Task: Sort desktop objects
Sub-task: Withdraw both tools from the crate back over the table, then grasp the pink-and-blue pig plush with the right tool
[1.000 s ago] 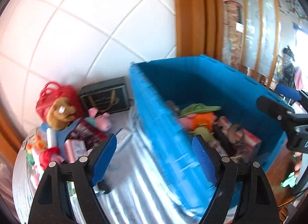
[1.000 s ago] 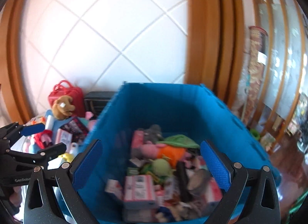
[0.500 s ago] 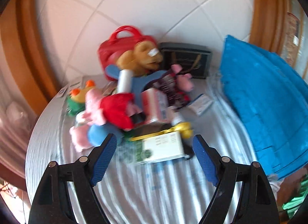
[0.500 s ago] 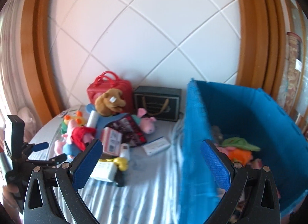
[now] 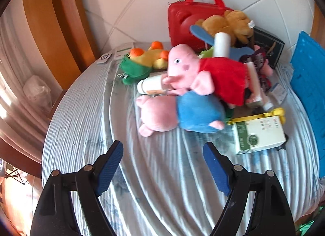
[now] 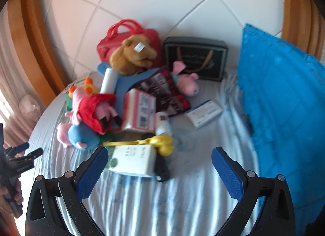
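Note:
A heap of toys and boxes lies on a round table with a striped cloth. In the left wrist view a pink pig plush in red lies over a pink and blue plush, with a white and green box to the right. My left gripper is open and empty, just short of the blue plush. My right gripper is open and empty, with the white and green box and a yellow toy between its fingers' line. A blue bin stands at the right.
A red case, a brown plush and a dark gift box stand at the back by the white wall. A small pink pig, a pink box and a white card box lie mid-table. Two remotes lie at the far left.
Both grippers swung left from the blue bin toward the heap of toys and came lower and closer to it. Both stayed open and empty.

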Demonstrator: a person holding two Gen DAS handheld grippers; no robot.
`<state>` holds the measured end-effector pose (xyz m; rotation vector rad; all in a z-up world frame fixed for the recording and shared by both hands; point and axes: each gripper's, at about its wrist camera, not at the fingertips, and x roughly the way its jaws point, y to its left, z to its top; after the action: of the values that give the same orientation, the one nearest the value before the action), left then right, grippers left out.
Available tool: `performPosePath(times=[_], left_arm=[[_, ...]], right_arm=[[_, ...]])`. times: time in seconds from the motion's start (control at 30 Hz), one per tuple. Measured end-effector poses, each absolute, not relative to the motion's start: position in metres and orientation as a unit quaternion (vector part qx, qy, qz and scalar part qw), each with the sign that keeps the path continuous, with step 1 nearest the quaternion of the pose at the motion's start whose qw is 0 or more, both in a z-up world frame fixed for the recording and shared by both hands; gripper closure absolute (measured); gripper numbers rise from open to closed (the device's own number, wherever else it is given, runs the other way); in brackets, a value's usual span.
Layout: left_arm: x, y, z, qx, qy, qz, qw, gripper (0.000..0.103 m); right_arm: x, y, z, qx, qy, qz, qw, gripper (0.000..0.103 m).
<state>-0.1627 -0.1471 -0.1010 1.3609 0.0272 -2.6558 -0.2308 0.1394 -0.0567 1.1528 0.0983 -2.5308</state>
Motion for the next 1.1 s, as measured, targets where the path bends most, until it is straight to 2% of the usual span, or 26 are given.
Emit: performPosePath(times=[0.23, 0.57, 0.93, 0.97, 1.0, 1.03, 1.1], left_arm=[[-0.204, -0.179, -0.135, 0.473, -0.009, -0.880, 0.037, 0.022], [-0.256, -0.186, -0.190, 0.512, -0.027, -0.858, -0.017, 0.022], [-0.274, -0.177, -0.211, 0.520, -0.042, -0.852, -0.054, 0.022], [-0.274, -0.177, -0.211, 0.518, -0.039, -0.853, -0.055, 0.025], [-0.274, -0.177, -0.210, 0.516, -0.033, -0.854, -0.058, 0.032], [-0.272, -0.177, -0.209, 0.517, -0.029, -0.854, -0.058, 0.037], [-0.268, -0.176, -0.205, 0.514, -0.030, -0.855, -0.058, 0.042]], right_arm=[[-0.247, 0.045, -0.114, 0.457, 0.035, -0.859, 0.229, 0.000], [-0.273, -0.059, -0.172, 0.499, 0.050, -0.829, 0.248, 0.000], [-0.296, -0.106, -0.206, 0.531, 0.039, -0.799, 0.280, 0.000], [-0.296, -0.108, -0.207, 0.533, 0.041, -0.796, 0.282, 0.004], [-0.295, -0.110, -0.207, 0.534, 0.046, -0.796, 0.282, 0.015], [-0.293, -0.112, -0.206, 0.531, 0.053, -0.798, 0.279, 0.016], [-0.287, -0.113, -0.202, 0.527, 0.071, -0.800, 0.279, 0.024]])
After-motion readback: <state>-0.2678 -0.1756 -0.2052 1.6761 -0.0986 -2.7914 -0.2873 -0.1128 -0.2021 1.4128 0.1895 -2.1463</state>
